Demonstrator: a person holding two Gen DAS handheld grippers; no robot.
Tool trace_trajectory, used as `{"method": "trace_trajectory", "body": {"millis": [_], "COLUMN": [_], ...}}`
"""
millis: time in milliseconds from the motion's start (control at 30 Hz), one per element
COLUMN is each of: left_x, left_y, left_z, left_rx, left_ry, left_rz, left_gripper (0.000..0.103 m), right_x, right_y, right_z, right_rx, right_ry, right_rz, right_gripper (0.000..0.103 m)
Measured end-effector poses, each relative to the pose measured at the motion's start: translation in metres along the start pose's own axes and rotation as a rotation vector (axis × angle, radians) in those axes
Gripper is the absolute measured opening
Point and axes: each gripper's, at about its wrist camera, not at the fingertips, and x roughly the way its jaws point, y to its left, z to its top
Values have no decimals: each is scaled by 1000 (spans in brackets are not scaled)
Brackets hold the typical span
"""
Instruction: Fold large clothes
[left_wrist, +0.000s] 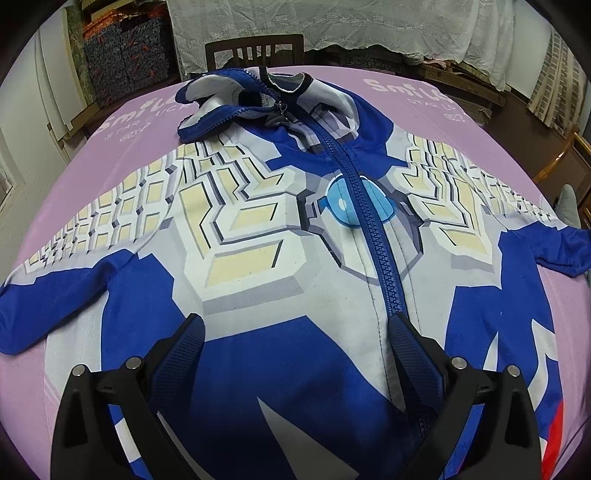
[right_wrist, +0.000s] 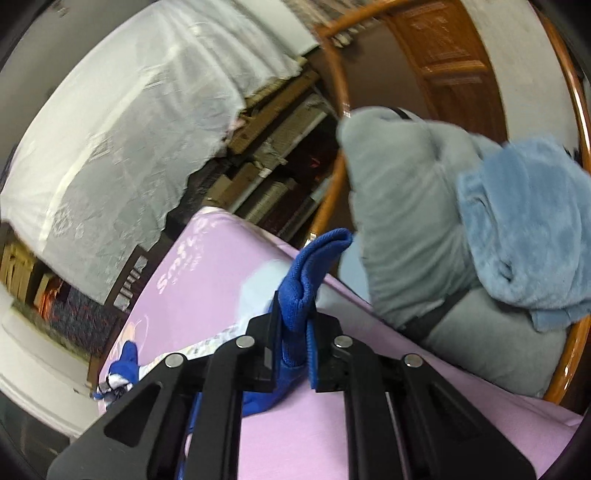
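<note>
We are at the first fold: the sleeve is gripped and the body is about to be pinned.

**Position of the garment.** The zip jacket (left_wrist: 288, 229) lies face up and spread flat on the worktop (left_wrist: 147, 110), which carries a pink cover. Its hood (left_wrist: 258, 96) is at the far end, the zip (left_wrist: 373, 229) runs down the middle, and both sleeves lie out to the sides. A heap of grey and blue clothes (right_wrist: 461, 229) sits on a rattan chair (right_wrist: 569, 339) just beyond the worktop's edge; it plays no part in this step.

**State of the tongs.**
- The left tongs (left_wrist: 295, 332) stand wide over the lower front of the jacket, one pad on the blue panel side, the other beside the zip. Nothing is between them. We cannot tell whether the tips touch the cloth.
- The right tongs (right_wrist: 293, 332) are narrow and clamped on the blue sleeve cuff (right_wrist: 310, 266), which stands up bunched out of the grip near the worktop's edge.

**Next move, as we judge it.**
1. Carry the held cuff inward across the chest toward the zip.
2. Keep the sleeve low and taut so it lays flat without dragging the body.
3. Use the left tongs to hold the body down if it creeps.
4. Release only when the cuff rests on the front panel.
</note>
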Motion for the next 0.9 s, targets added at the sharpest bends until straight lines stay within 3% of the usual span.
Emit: {"method": "trace_trajectory", "body": {"millis": [233,433,633,900], "left_x": [-6,-13,-14,-11], "left_y": [11,40,67,61], "left_z": [0,6,10,9], "left_rx": [-46,-164,-251,-213], "left_ry": [18,21,24,24], "left_rz": [-48,-110,-128,-128], "left_gripper": [100,100,100,100], "right_x": [-8,-1,22,66], "right_y": [65,124,179,215], "right_z": [-13,-39,-83,-152], "right_rx": [-120,-232,-344,-425], "right_ry": [1,54,164,374], "right_rz": [76,150,234,284], "right_gripper": [10,10,10,10]}}
